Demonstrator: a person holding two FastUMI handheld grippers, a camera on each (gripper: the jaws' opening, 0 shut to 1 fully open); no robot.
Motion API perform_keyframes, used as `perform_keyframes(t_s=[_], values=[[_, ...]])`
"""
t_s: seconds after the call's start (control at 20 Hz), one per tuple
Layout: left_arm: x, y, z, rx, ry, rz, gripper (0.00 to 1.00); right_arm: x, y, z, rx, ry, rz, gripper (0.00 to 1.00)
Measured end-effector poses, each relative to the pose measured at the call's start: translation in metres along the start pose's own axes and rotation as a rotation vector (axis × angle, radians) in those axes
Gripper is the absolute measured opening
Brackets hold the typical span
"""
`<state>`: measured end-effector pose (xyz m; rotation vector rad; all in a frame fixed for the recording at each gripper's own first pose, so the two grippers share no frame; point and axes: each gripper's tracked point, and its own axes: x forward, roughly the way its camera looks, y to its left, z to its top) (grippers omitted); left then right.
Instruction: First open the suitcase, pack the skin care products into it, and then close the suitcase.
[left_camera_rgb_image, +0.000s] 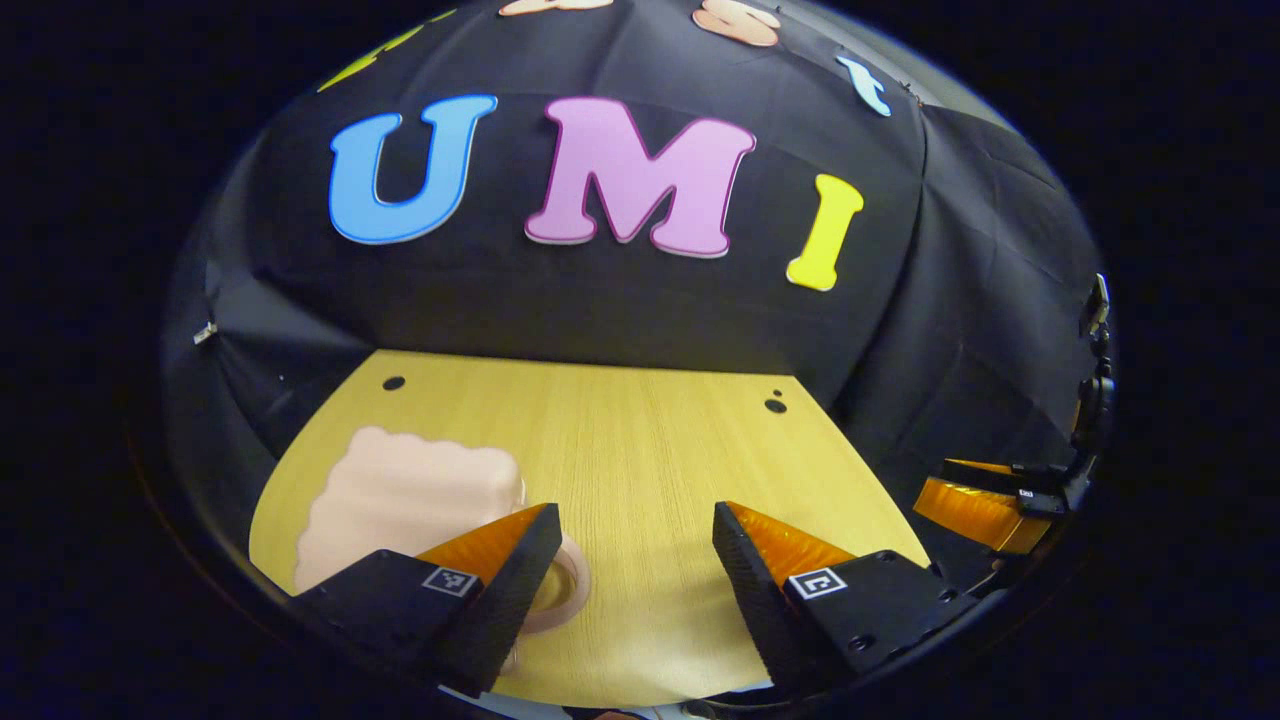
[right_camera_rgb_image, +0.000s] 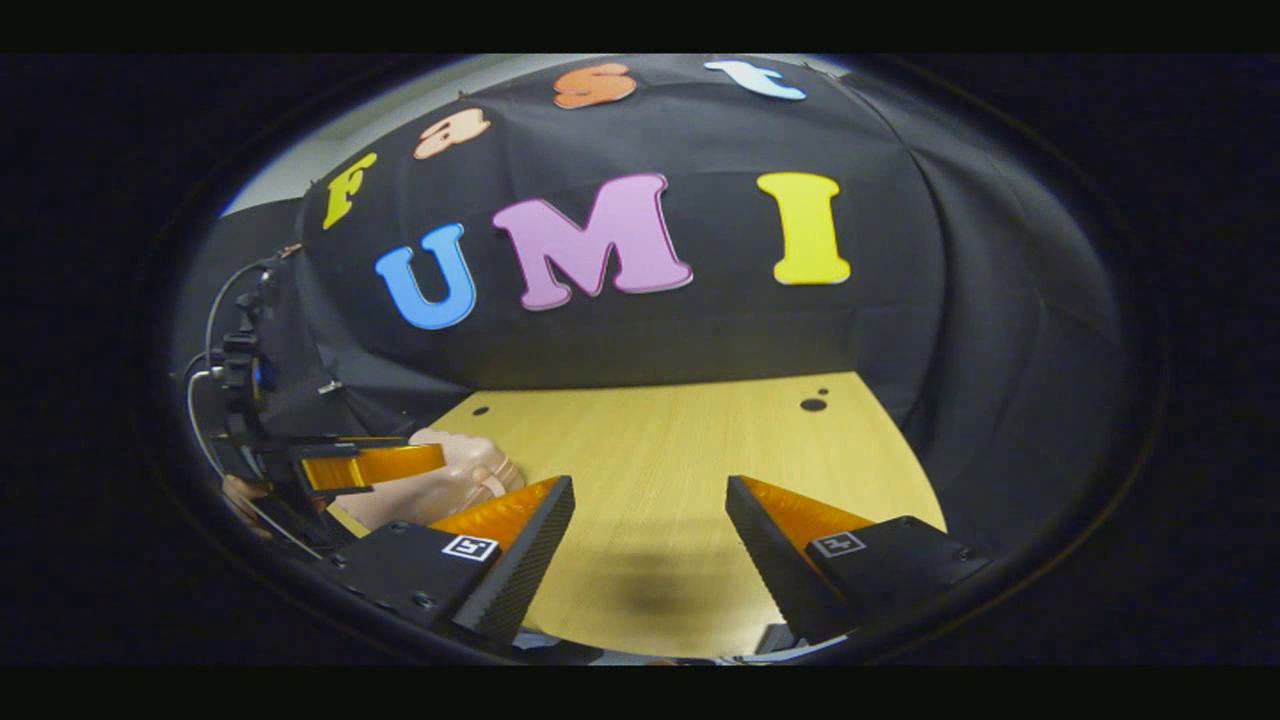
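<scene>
Surface: we see a pale wooden table (left_camera_rgb_image: 620, 450) with small dark holes near its far edge, black cloth behind it.
Suitcase: we find the small pink suitcase (left_camera_rgb_image: 400, 500) lying closed at about 8 o'clock in the left gripper view, its handle (left_camera_rgb_image: 565, 590) toward us.
Left gripper: the left gripper (left_camera_rgb_image: 635, 560) has its fingers spread wide and holds nothing; its left finger (left_camera_rgb_image: 500, 580) overlaps the handle, contact we cannot tell.
Right gripper: the right gripper (right_camera_rgb_image: 650, 545) is spread wide over bare table, pinching nothing; the suitcase (right_camera_rgb_image: 450, 480) sits at 9 o'clock.
</scene>
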<state>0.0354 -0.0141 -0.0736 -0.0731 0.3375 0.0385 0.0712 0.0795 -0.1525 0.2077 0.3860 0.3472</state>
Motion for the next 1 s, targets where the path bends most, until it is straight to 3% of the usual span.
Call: perform_keyframes(t_s=[0.15, 0.3, 0.5, 0.7, 1.0], values=[[-0.051, -0.021, 0.037, 0.082, -0.149, 0.064, 0.96, -0.011, 0.002, 0.037, -0.096, -0.112, 0.045, 0.97], [-0.085, -0.048, 0.064, 0.093, -0.249, 0.122, 0.96, -0.028, 0.018, 0.070, -0.157, -0.203, 0.125, 0.98], [-0.120, -0.075, 0.078, 0.040, -0.309, 0.102, 0.96, -0.049, 0.037, 0.103, -0.194, -0.287, 0.171, 0.98], [-0.129, -0.076, 0.091, 0.062, -0.351, 0.098, 0.96, -0.067, 0.043, 0.119, -0.200, -0.340, 0.166, 0.98], [-0.133, -0.067, 0.113, 0.014, -0.396, 0.052, 0.96, -0.074, 0.049, 0.144, -0.320, -0.403, 0.113, 0.98]])
